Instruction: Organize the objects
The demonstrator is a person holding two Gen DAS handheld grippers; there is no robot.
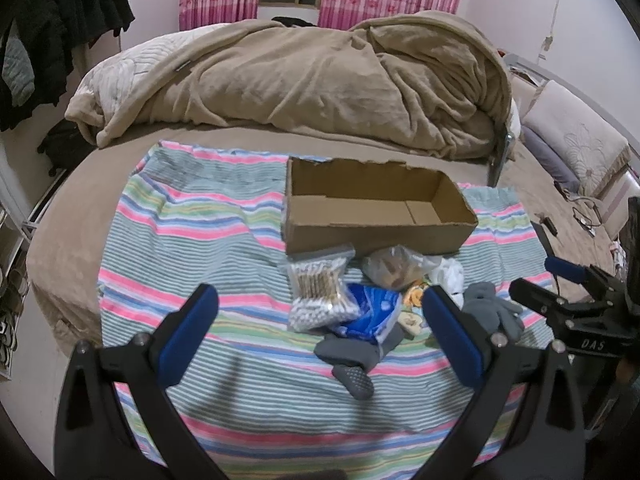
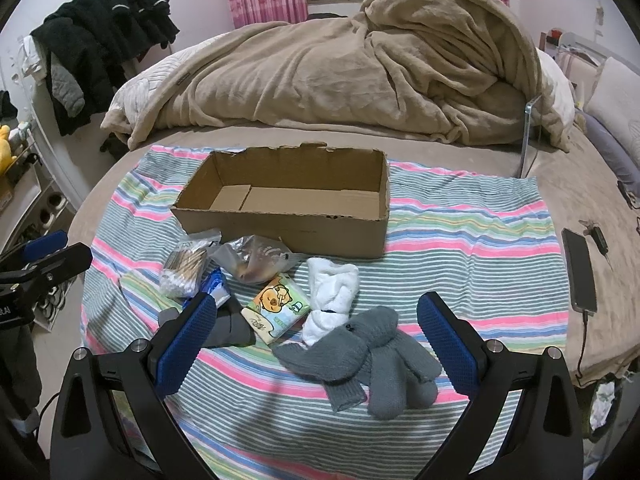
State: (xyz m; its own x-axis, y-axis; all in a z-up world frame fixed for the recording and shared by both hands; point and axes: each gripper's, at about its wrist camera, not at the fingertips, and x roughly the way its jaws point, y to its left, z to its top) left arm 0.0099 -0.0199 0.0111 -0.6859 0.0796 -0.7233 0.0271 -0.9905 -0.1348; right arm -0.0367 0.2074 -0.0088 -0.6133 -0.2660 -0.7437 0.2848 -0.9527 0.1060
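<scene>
Right wrist view shows the right gripper [image 2: 318, 328] spread wide and holding nothing, its two blue pads flanking the grey knitted gloves [image 2: 372, 360] that lie on the striped cloth [image 2: 460, 216] directly ahead and slightly below the fingertips. The gloves lie bunched, cuffs toward the left pad and finger ends trailing toward the camera and right, so their long axis runs roughly across the jaw gap at a slant. Touching them on the far side is a rolled white cloth [image 2: 332, 288], and just left of that a cartoon-printed tissue pack [image 2: 276, 308]. The open cardboard box [image 2: 288, 200] stands beyond the pile, empty as far as can be seen, its long side facing the grippers. Left wrist view shows the left gripper [image 1: 320, 316] likewise released and empty, aimed at the cotton-swab bag [image 1: 320, 288], a blue packet [image 1: 372, 308] and a dark grey sock [image 1: 352, 360] between its pads; a crumpled clear bag [image 1: 396, 268] sits just behind, near the box [image 1: 376, 208]. Judgement: the right gripper is nearer the gloves, the left nearer the swabs and sock; nothing is yet placed, and each pick calls for a short forward descent, then a carry straight ahead to the box
</scene>
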